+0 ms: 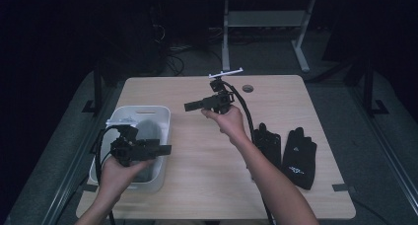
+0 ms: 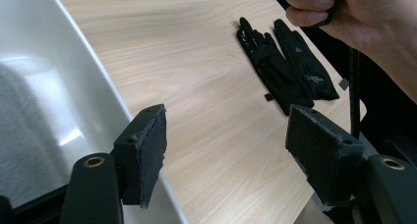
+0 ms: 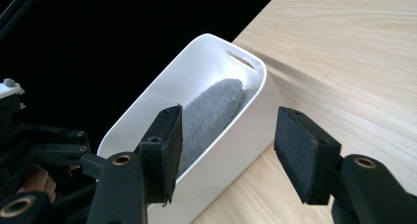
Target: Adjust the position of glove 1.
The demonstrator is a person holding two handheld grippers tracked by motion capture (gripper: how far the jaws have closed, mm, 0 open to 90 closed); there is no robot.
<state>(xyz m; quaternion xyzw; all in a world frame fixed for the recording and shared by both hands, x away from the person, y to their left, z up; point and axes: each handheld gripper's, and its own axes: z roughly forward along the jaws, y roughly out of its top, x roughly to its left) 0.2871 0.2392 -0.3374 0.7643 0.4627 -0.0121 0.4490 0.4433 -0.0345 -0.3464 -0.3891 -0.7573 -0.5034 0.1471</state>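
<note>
A white bin (image 1: 140, 108) stands at the left of the wooden table (image 1: 197, 185), with a grey felt-like cloth (image 1: 148, 129) lying inside. My left gripper (image 1: 165, 150) hovers over the bin's near right rim, pointing right, open and empty. In the left gripper view its jaws (image 2: 226, 130) stand wide apart over the bin (image 2: 64, 76) edge and face a pair of black gloves (image 2: 285, 67). My right gripper (image 1: 190, 106) is held above the table's middle, pointing left, open and empty. The right gripper view looks past those jaws (image 3: 228, 126) at the bin (image 3: 206, 47) and the cloth (image 3: 211, 106).
The black gloves (image 1: 286, 153) lie flat side by side at the table's right. A round cable hole (image 1: 248, 88) sits near the far edge. Behind the table stands another desk frame (image 1: 266, 22), with cables on the dark floor.
</note>
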